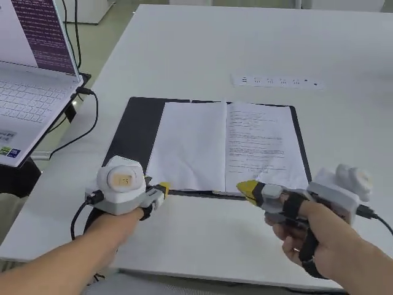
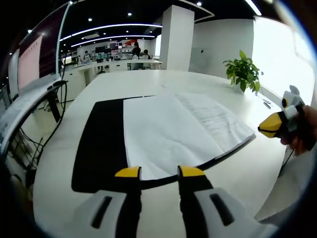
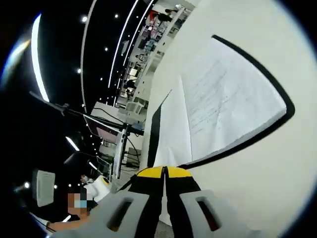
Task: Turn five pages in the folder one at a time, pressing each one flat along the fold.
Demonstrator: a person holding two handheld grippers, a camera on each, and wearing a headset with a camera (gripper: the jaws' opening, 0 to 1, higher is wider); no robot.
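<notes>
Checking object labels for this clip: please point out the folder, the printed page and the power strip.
folder (image 1: pixel 136 132), head view, on the bare black inside of its left cover.
printed page (image 1: pixel 261 147), head view, on the middle of the text.
power strip (image 1: pixel 276 80), head view, on the middle of its top face.

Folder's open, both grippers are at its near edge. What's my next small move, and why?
Probably open the right gripper and ease its tips onto the near edge of the printed page to pinch one sheet. Its jaws are shut on nothing at that edge, both pages lie flat, and the open left gripper sits by the blank page.
</notes>
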